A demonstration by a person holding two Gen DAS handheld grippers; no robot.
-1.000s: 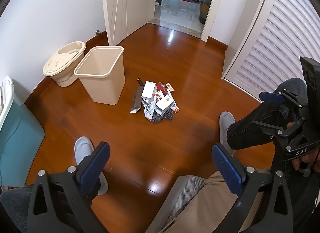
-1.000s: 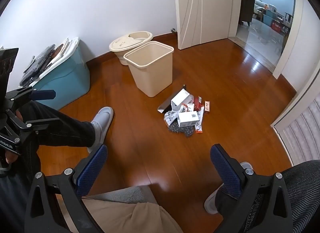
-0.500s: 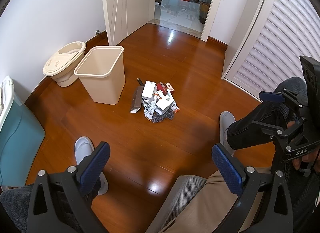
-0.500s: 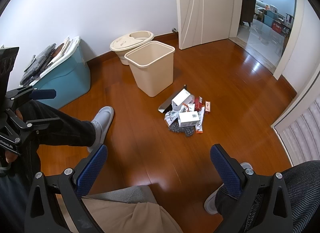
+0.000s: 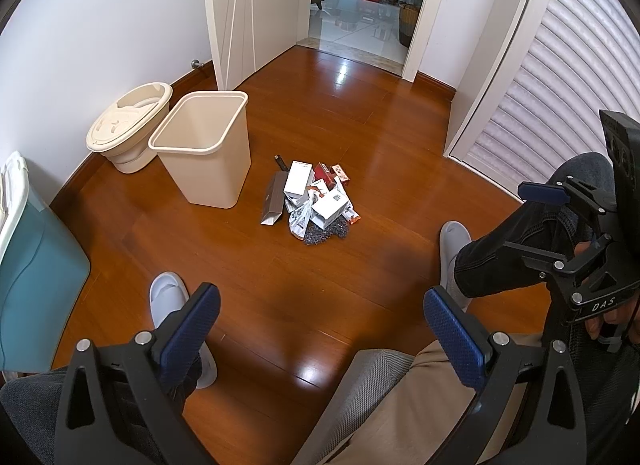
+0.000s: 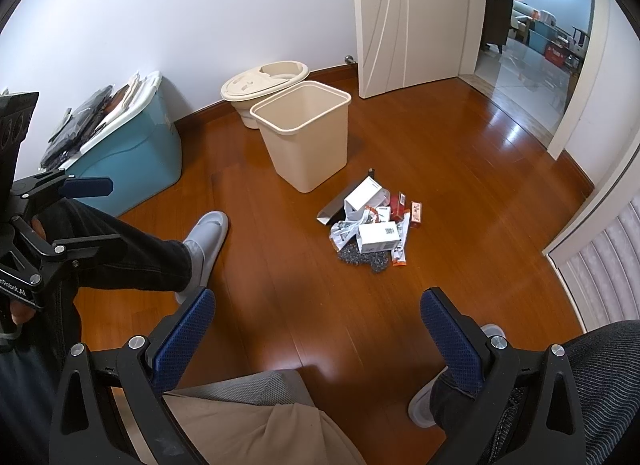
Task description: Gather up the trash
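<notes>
I hold my left gripper [image 5: 320,329] and right gripper [image 6: 316,325] spread wide, empty, aimed at the trash pile [image 5: 314,199] at twelve o'clock; labels unreadable.

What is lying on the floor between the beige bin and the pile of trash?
Nothing: in both wrist views only bare wooden floor separates the beige bin from the pile of trash, which lies close beside it.

You had a blue storage bin [image 6: 132,153] against the wall, a white door [image 5: 248,13] ajar, and grey slippers [image 6: 206,241] on the wooden floor [image 5: 360,125].
</notes>
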